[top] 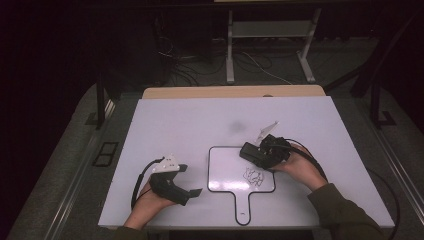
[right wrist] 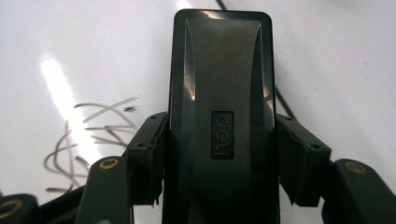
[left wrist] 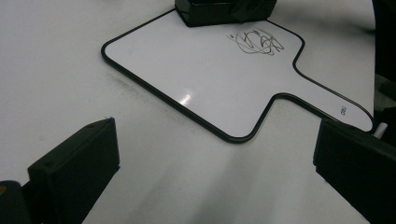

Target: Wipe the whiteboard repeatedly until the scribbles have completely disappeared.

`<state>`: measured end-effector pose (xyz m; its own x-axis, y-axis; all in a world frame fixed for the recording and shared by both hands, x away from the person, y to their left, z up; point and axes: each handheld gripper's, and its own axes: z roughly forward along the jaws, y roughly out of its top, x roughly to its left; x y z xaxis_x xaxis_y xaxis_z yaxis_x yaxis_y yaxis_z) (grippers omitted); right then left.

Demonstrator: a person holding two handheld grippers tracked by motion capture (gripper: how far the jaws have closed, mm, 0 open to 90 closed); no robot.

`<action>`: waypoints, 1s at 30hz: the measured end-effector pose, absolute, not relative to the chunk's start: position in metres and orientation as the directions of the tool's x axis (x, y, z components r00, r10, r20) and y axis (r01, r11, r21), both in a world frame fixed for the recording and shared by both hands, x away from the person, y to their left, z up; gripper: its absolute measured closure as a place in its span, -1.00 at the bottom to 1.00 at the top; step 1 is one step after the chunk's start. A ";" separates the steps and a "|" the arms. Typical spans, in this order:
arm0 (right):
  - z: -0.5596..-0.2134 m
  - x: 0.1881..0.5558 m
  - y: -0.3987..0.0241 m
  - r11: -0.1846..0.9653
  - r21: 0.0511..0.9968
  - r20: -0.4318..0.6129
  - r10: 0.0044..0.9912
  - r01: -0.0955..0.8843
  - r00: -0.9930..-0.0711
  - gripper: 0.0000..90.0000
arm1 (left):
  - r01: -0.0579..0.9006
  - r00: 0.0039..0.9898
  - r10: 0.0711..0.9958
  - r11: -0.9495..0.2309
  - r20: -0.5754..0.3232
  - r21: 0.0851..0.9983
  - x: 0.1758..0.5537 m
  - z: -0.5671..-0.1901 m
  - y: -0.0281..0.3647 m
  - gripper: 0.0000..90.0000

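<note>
Your right gripper (top: 252, 152) clamps a black eraser (right wrist: 222, 116) between its jaws, pressed against both long sides. The eraser sits over the far right part of the small handled whiteboard (top: 225, 175), just beyond the black scribble (top: 254, 176). Your left gripper (top: 192, 180) rests near left on the table (top: 175, 120), jaws wide apart and empty.

Eraser (right wrist: 222, 116) glossy black plastic; whiteboard (left wrist: 210, 79) smooth, glossy
</note>
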<state>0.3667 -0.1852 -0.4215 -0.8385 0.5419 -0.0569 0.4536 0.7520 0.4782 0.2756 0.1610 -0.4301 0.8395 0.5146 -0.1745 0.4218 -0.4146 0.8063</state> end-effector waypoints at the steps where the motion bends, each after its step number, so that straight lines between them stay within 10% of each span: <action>1: -0.421 0.365 -0.185 0.751 0.478 -0.054 0.544 0.457 -0.837 -0.14 | 0.422 0.839 0.515 -0.413 -0.176 0.807 0.276 -0.430 0.161 -1.00; 30: -0.420 0.317 -0.182 0.793 0.459 -0.060 0.477 0.400 -0.877 -0.14 | 0.422 0.841 0.511 -0.417 -0.176 0.805 0.276 -0.430 0.160 -1.00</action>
<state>0.3174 -0.1820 -0.4198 -0.8769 0.4768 -0.0604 0.3998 0.7933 0.4591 0.2756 0.1603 -0.4304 0.8413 0.5111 -0.1758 0.4217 -0.4173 0.8050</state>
